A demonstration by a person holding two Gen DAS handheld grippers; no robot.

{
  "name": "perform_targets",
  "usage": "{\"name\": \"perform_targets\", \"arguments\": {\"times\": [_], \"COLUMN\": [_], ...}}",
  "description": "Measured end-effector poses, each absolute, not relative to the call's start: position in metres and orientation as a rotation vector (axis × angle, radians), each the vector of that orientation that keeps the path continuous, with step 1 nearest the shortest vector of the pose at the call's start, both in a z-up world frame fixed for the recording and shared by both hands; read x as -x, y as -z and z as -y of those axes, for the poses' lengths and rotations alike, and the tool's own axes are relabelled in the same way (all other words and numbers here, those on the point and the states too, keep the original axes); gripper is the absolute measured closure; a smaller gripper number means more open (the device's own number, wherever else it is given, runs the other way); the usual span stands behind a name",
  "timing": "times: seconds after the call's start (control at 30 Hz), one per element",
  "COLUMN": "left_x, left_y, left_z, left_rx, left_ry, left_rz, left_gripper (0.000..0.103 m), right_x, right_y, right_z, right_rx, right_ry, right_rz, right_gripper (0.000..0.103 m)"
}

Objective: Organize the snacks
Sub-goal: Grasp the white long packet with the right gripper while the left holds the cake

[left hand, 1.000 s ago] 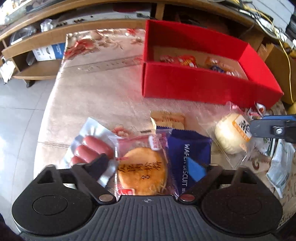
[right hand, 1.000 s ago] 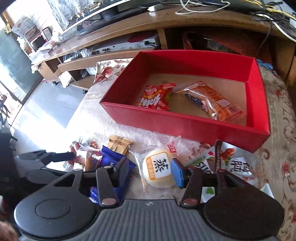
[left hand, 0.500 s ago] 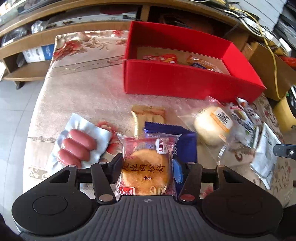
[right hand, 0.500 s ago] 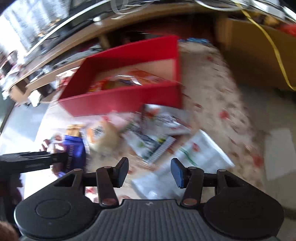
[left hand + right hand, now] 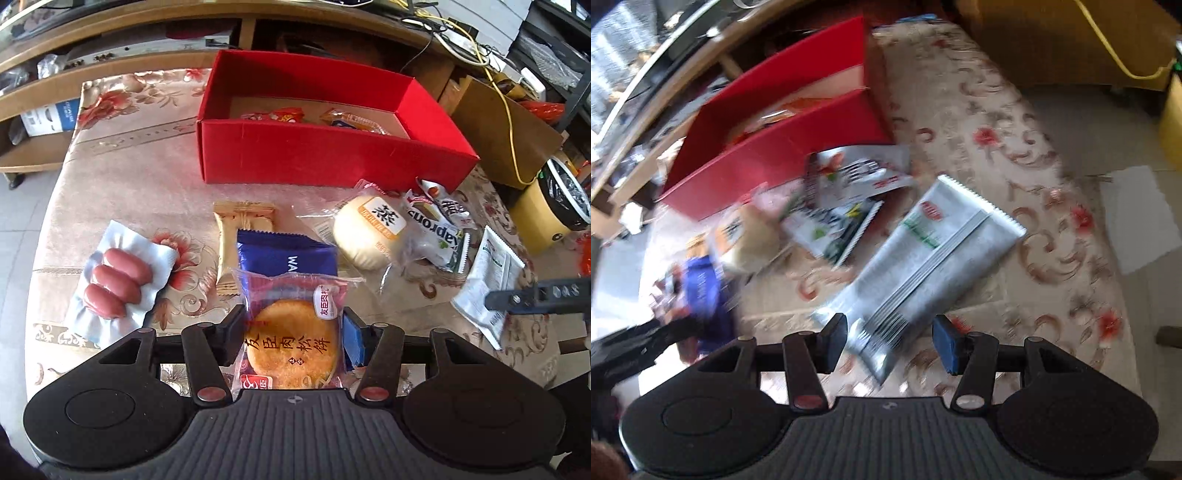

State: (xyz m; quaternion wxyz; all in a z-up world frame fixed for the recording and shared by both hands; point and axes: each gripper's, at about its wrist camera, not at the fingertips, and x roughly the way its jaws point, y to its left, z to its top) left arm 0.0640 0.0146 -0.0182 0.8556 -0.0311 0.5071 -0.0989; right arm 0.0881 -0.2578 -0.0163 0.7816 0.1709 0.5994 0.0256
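My left gripper (image 5: 293,336) is shut on a clear packet with a round golden cake (image 5: 291,339), held just over a blue wafer packet (image 5: 284,254). A tan bar (image 5: 240,236), a sausage pack (image 5: 118,284) and a wrapped white bun (image 5: 369,236) lie around it. Behind them is the red box (image 5: 314,158), with a few snacks inside. In the blurred right wrist view, my right gripper (image 5: 890,336) points down over the near end of a silver packet (image 5: 923,251). Its jaws are opening, and neither pad touches the packet. The red box (image 5: 768,155) is at the upper left.
Two printed packets (image 5: 439,236) lie between the bun and the silver packet (image 5: 484,280). A wooden cabinet (image 5: 110,85) runs behind the table. A cardboard box (image 5: 498,125) and a yellow bin (image 5: 546,218) stand off the table's right edge.
My left gripper closed on the cake packet and raised it slightly off the blue wafer packet. My right gripper swung right, from the bun to the silver packet, rolling as it went.
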Motion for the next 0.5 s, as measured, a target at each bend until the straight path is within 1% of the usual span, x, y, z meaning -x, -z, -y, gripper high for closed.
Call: {"name": "perform_targets", "arguments": {"times": [0.07,0.13,0.17,0.27,0.37,0.4,0.43,0.5], "left_x": [-0.064,-0.065,-0.065,-0.065,-0.065,-0.065,-0.065,-0.065], "left_y": [0.018,0.018,0.018,0.02,0.024,0.025,0.026,0.026], "left_z": [-0.014,-0.012,-0.011,-0.009,-0.008,-0.007,-0.006,-0.006], "left_rx": [0.072,0.071,0.068,0.058,0.047,0.042,0.038,0.034], "left_ry": [0.217,0.224,0.227,0.229,0.223,0.222,0.222,0.221], "left_rz": [-1.066,-1.068,-1.068,-1.07,-1.087,-1.09,-1.093,-1.096], "left_gripper": [0.043,0.043,0.043,0.041,0.036,0.035,0.034,0.027], "right_x": [-0.095,-0.104,-0.108,-0.119,-0.125,-0.126,-0.128,-0.126], "right_y": [0.019,0.022,0.022,0.024,0.025,0.026,0.026,0.027], "right_z": [0.259,0.258,0.256,0.244,0.236,0.234,0.233,0.229], "right_rx": [-0.4,-0.426,-0.421,-0.4,-0.333,-0.317,-0.298,-0.245], "right_ry": [-0.029,-0.02,-0.015,-0.004,0.032,0.031,0.027,0.011], "right_rz": [-1.3,-1.295,-1.291,-1.292,-1.271,-1.268,-1.265,-1.251], "right_gripper": [0.05,0.05,0.047,0.031,0.03,0.028,0.027,0.028]}}
